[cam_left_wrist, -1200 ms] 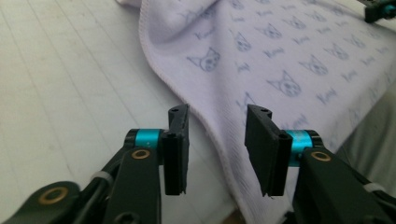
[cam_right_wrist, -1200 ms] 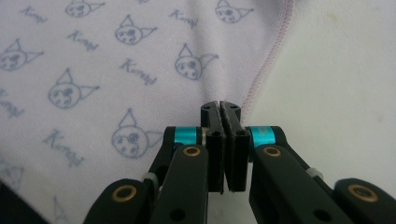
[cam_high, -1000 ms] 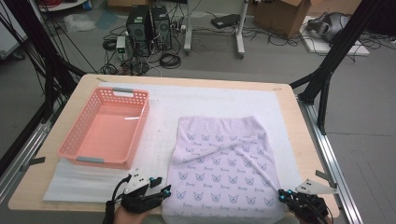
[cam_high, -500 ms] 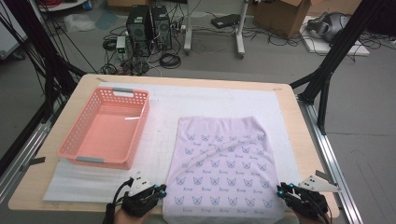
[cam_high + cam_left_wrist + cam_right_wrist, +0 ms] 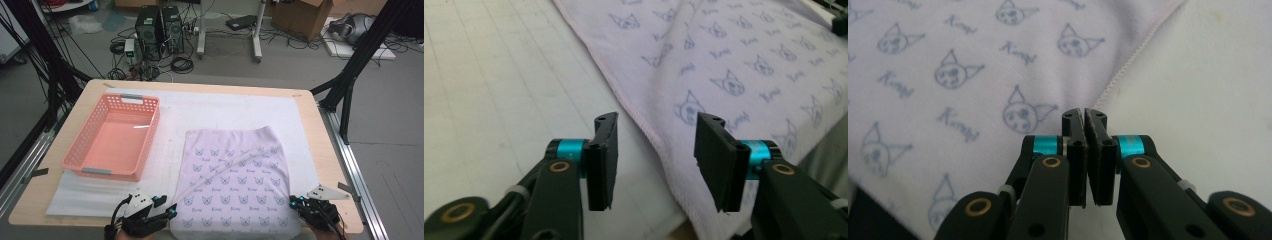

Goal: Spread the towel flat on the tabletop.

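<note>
**Left jaws apart at the cloth's hem, right jaws together at its other edge**

In the high view the left gripper (image 5: 167, 214) sits at the near table edge, pointing at the near left corner of the lilac printed cloth (image 5: 235, 185), which lies flat on the white mat (image 5: 220, 107). That view is too coarse to read the jaws. The left gripper view settles it: the left gripper's (image 5: 656, 145) jaws stand apart, having just opened from a closed position, and the stitched hem of the cloth (image 5: 744, 65) runs up between them, the pads not pressing on it. To the left of these jaws is bare gridded mat (image 5: 489, 85); to their right, cloth with cat-face prints.

Beyond the left jaws and to their left, the high view shows a pink basket (image 5: 114, 137) on the mat, well apart from the cloth. A thin raised fold (image 5: 220, 167) crosses the cloth diagonally.

The right gripper (image 5: 296, 202) rests at the cloth's near right corner in the high view. In the right gripper view, the right gripper's (image 5: 1085, 116) jaws are together after a brief opening; whether any cloth is pinched I cannot tell. The cloth (image 5: 973, 65) spreads left of these jaws, its hem ending just ahead of the tips, with mat (image 5: 1208, 85) to their right.
</note>
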Tool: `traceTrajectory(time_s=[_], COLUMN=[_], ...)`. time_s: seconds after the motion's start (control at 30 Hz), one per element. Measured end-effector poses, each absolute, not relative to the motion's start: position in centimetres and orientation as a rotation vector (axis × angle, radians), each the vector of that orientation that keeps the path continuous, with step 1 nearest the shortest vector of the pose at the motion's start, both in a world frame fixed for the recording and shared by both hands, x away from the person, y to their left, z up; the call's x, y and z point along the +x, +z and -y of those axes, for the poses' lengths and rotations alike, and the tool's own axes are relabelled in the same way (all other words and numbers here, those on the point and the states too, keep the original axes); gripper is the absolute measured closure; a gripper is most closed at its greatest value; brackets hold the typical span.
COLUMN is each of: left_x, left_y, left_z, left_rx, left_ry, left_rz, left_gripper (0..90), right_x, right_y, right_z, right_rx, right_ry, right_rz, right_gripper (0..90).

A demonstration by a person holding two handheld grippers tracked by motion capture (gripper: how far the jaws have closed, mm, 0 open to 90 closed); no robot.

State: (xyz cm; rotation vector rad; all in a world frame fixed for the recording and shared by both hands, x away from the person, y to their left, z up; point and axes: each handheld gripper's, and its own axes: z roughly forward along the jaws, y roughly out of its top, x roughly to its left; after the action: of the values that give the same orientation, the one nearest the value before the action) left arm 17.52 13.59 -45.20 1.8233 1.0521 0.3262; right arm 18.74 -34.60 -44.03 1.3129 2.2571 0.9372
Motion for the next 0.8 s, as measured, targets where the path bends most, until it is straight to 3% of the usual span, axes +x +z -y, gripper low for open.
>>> traceTrajectory(time_s=[0.2,0.3,0.4,0.47,0.5,0.53,0.6,0.8], left_x=[18.9,19.8,20.9,21.3,21.2,21.0,21.0,19.1], left_y=[-45.2,-45.4,-45.5,-45.8,-45.8,-45.8,-45.6,-45.2], left_z=[-13.2,-12.6,-11.6,-10.7,-10.3,-10.0,-10.2,-12.1], left_rx=[1.801,1.812,1.837,1.880,1.894,1.917,1.924,1.961], left_ry=[0.314,0.297,0.280,0.272,0.328,0.385,0.354,0.380], left_rz=[-1.054,-1.053,-1.052,-1.049,-1.040,-1.038,-1.053,-1.061], left_gripper=[50.6,51.1,53.6,58.4,61.3,71.0,86.3,87.1], right_x=[16.3,16.2,16.4,16.5,16.6,16.7,16.9,17.7], right_y=[-43.4,-43.6,-43.6,-43.8,-43.9,-44.0,-44.1,-43.9], right_z=[37.0,37.3,37.4,37.4,37.4,37.4,37.4,37.4], right_rx=[1.378,1.393,1.419,1.425,1.422,1.421,1.426,1.429], right_ry=[0.922,0.988,1.012,1.013,1.010,1.009,1.004,1.024], right_rz=[-2.298,-2.245,-2.199,-2.195,-2.193,-2.198,-2.194,-2.141], right_gripper=[86.3,70.4,67.3,67.3,67.2,67.2,67.2,67.1])
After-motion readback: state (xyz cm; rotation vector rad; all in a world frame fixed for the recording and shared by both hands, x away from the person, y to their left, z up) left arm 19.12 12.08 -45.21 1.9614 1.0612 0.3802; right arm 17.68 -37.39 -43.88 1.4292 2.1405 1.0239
